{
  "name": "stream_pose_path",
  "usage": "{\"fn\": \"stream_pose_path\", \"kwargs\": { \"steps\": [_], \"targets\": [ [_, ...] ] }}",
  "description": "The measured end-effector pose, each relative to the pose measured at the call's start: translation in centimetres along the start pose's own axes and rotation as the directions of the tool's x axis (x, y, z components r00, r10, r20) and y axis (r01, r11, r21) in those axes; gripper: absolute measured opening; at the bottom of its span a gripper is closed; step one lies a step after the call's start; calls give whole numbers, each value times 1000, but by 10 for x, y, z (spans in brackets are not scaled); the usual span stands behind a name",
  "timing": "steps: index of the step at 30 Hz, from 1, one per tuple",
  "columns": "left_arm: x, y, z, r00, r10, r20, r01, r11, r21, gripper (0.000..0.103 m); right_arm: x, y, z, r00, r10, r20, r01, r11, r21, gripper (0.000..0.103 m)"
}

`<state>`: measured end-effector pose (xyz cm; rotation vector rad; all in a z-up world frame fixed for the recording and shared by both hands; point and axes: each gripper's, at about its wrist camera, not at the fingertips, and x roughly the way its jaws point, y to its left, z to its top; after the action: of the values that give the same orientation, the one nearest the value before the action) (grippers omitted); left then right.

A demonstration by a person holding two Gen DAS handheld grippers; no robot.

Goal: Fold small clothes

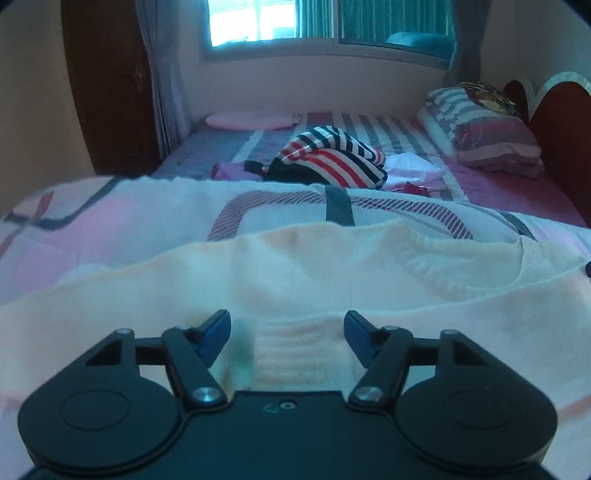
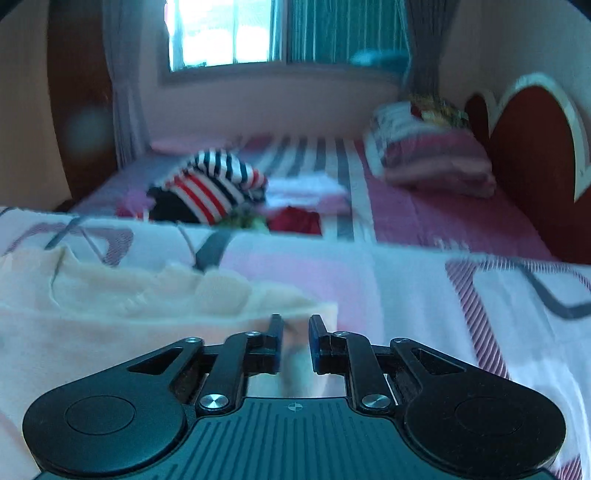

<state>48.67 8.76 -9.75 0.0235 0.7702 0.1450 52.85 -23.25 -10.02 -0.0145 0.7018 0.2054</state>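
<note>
A cream knit garment [image 1: 295,273] lies spread on the patterned pink and white cover [image 1: 110,214] in front of me. My left gripper [image 1: 287,332] is open, its blue-tipped fingers straddling a ribbed edge of the garment. In the right wrist view the same cream garment [image 2: 129,306] lies at the left, partly bunched. My right gripper [image 2: 295,338] hovers by the garment's right edge with the jaws close together and a narrow gap between them; the view is blurred and I cannot tell whether cloth is pinched.
A pile of clothes with a red, white and navy striped piece [image 1: 332,158] lies farther back on the bed. Pillows [image 1: 480,125] and a red headboard [image 1: 554,129] stand at the right. A window [image 1: 314,22] and curtains are behind.
</note>
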Motion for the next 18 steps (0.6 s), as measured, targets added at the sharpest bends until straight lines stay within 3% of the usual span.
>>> {"fn": "stream_pose_path", "kwargs": {
  "steps": [2, 3, 4, 5, 7, 10, 12, 15, 17, 18],
  "targets": [
    [13, -3, -2, 999, -6, -38, 6, 1000, 20, 73, 16, -2, -4, 999, -15, -34, 14, 1000, -11, 15],
    [15, -2, -4, 1000, 9, -27, -8, 1000, 25, 85, 18, -2, -3, 1000, -14, -24, 14, 1000, -12, 15],
    [17, 1, -4, 999, 18, -33, -17, 1000, 17, 88, 18, 0, -3, 999, -19, -25, 19, 1000, -20, 15],
    [17, 7, -3, 999, 0, -48, -1, 1000, -11, 88, 18, 1, -2, 999, -24, -31, 23, 999, -26, 15],
    [6, 11, -1, 999, -3, -41, 1, 999, -36, 70, 11, 1, 1, 999, -18, -45, 18, 1000, -11, 15],
    [-14, 11, -10, 1000, -18, -6, 18, 999, -29, 72, -10, 2, -3, 999, -11, -31, 11, 1000, 2, 15],
    [-15, 6, -19, 999, -24, -27, 24, 1000, 2, 73, -19, 5, -11, 998, -3, -61, 3, 1000, 9, 15],
    [-10, 2, -30, 1000, 7, -17, -7, 1000, 10, 82, -20, 12, -26, 997, -12, -76, 9, 999, -35, 15],
    [-12, 4, -26, 999, 6, -32, -7, 1000, -9, 80, -19, 14, -24, 996, -24, -81, 22, 999, -24, 15],
    [-16, 4, -23, 1000, 6, -30, -7, 1000, -7, 71, -21, 15, -23, 996, -28, -85, 27, 1000, -16, 15]
  ]
}}
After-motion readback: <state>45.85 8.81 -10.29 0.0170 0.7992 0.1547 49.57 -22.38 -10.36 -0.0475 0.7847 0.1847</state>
